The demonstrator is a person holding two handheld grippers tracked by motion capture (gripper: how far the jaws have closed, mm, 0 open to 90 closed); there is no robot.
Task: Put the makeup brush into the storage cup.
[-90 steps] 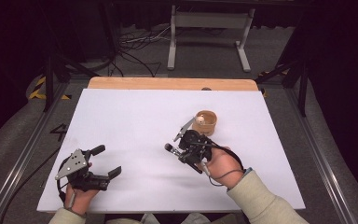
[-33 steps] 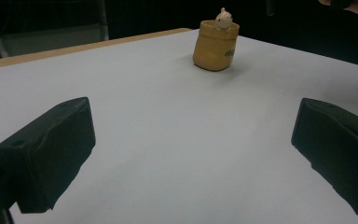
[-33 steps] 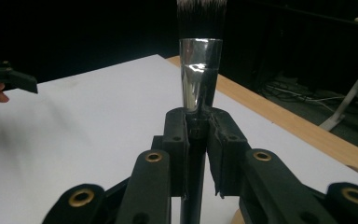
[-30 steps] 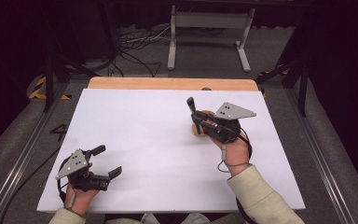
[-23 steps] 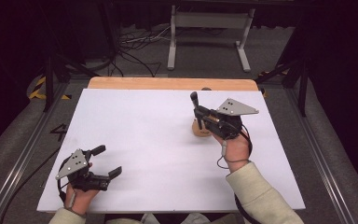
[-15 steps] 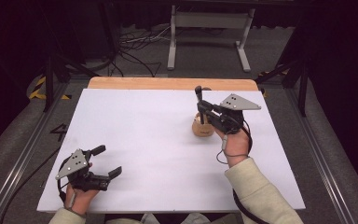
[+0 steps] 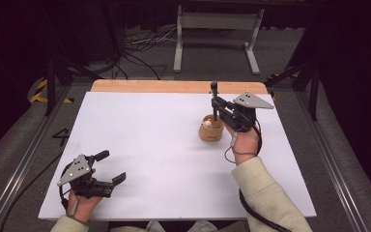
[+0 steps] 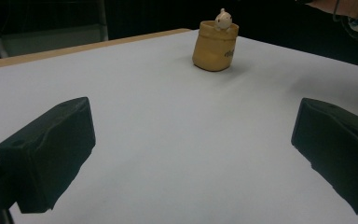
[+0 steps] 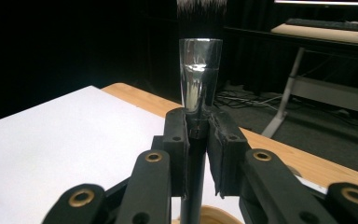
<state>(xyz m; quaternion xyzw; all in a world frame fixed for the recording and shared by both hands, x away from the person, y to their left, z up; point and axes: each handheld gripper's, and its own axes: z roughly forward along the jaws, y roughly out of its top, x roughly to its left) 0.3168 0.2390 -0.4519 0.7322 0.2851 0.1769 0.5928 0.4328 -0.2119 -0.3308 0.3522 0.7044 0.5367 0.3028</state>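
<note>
A tan cup-shaped holder (image 7: 211, 128) (image 8: 214, 45) with a small pale figure at its rim stands on the white table right of centre. My right gripper (image 7: 217, 107) (image 9: 198, 140) is shut on a makeup brush (image 7: 214, 99) (image 9: 199, 84) held upright, bristles up, its black handle reaching down toward the holder's mouth (image 9: 205, 214). Whether the handle end is inside the holder I cannot tell. My left gripper (image 7: 110, 166) (image 8: 191, 154) rests open near the table's front left corner, nothing between its fingers.
The white sheet (image 7: 149, 145) covers a wooden table (image 7: 174, 86) whose bare strip shows at the far edge. Beyond it stand a metal stand (image 7: 215, 34) and cables on the floor. Aluminium rails (image 7: 24, 159) run along both sides.
My right gripper has turned the brush from lying tilted low over the table to upright, and carried it right and away, over the holder. The left gripper has stayed put.
</note>
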